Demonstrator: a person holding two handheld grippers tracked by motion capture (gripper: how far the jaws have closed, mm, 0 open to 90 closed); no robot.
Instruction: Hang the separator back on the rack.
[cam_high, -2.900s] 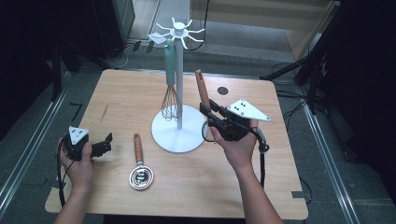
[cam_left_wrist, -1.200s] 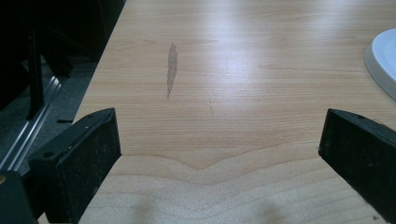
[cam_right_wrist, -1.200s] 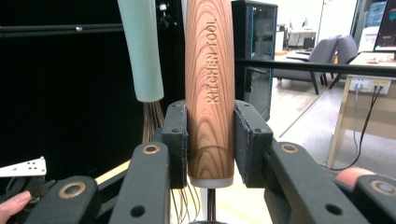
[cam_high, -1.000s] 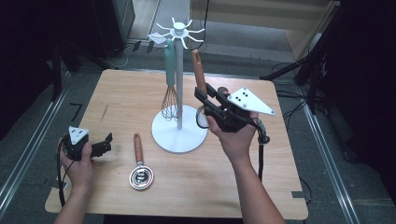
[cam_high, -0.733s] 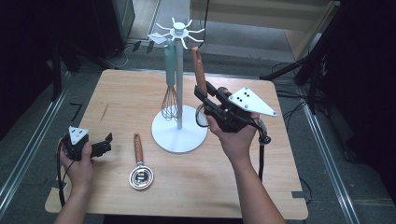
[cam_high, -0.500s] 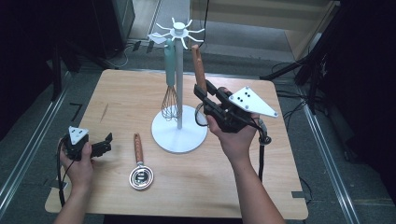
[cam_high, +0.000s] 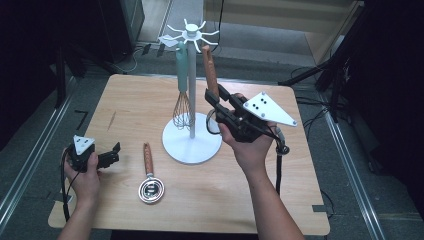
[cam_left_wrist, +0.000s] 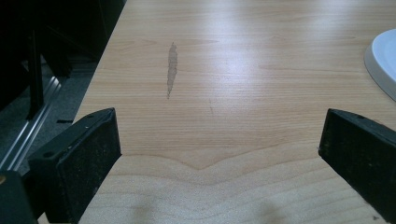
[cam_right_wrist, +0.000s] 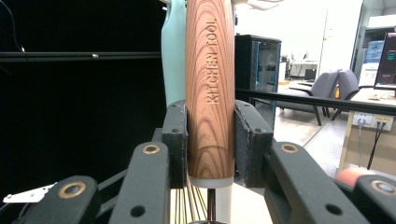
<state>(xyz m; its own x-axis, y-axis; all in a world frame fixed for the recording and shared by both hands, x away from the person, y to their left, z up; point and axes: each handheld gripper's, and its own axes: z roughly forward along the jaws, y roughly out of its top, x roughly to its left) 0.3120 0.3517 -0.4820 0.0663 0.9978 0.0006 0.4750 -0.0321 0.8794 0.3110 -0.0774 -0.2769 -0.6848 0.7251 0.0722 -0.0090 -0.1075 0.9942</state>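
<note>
Meanwhile, in the high view the right gripper (cam_high: 216, 102) has lifted its wooden-handled utensil (cam_high: 209, 70) up toward the white hook stand (cam_high: 192, 90), so hanging looks near; the teal whisk (cam_high: 182, 85) hangs close by, a strainer (cam_high: 149, 175) lies on the surface (cam_high: 300, 165).

The left gripper (cam_left_wrist: 219, 149) view shows its jaws apart, nothing between them.

The right gripper view shows the jaws clamped on the handle.

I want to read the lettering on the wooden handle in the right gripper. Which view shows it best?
The right gripper view: the wooden handle stands upright, close, between the pads, reading KITCHEN TOOL. The high view shows it small, lettering unreadable.
</note>
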